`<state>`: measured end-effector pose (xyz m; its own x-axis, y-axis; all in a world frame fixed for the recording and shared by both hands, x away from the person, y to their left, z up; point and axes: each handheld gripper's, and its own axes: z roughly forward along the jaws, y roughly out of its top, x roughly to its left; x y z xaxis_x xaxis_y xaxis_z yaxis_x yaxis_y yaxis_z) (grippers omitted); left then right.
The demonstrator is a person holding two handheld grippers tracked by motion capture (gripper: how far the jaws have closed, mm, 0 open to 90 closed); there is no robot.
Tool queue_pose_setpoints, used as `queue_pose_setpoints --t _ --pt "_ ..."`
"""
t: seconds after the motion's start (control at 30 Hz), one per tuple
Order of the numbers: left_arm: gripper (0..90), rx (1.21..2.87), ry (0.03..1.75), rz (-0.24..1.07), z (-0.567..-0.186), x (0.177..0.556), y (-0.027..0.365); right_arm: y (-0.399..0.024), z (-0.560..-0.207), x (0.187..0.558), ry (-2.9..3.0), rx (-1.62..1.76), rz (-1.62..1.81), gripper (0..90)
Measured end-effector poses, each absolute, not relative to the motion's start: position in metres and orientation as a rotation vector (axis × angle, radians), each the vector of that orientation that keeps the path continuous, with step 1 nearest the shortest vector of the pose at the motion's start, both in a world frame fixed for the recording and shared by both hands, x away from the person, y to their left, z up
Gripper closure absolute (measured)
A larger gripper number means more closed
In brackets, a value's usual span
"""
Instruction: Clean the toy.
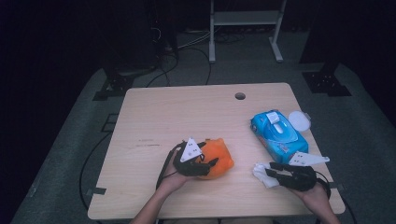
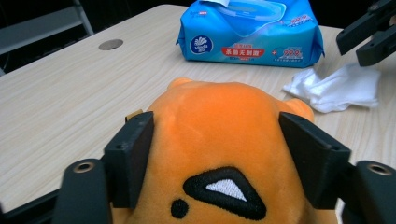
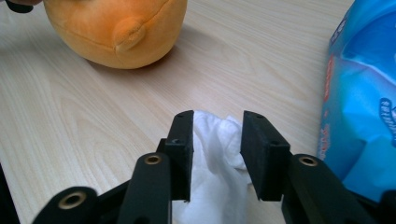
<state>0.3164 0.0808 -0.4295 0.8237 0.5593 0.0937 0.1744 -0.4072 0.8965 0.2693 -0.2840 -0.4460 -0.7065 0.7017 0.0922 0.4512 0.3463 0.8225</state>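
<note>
An orange plush toy [image 1: 220,157] lies on the wooden table [image 1: 187,116], near its front middle. My left gripper [image 1: 210,166] holds it: in the left gripper view the two black jaws press into the toy's [image 2: 224,154] sides and the plush bulges out beyond them. At the front right a crumpled white tissue [image 1: 261,174] rests on the table. My right gripper [image 3: 218,122] stands open around the tissue [image 3: 215,158], which sits loosely between the pads. The left gripper view also catches the tissue [image 2: 336,88] and my right gripper [image 2: 369,39] farther off.
A blue pack of wet wipes [image 1: 279,135] lies at the right, just behind the tissue, with a round white lid [image 1: 299,120] beside it. A cable hole [image 1: 240,96] sits near the table's far edge. A person's hands come in from the front edge.
</note>
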Motion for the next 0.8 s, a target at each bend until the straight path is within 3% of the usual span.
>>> queue_pose_setpoints --t 0.5,0.8 --pt "12.3 1.882 0.635 0.427 -0.421 0.325 0.102 -0.278 -0.455 0.273 2.392 0.997 1.322 39.9" --pt "10.5 1.810 0.649 0.453 -0.410 0.318 0.121 -0.270 -0.449 0.267 2.376 0.955 1.321 36.5"
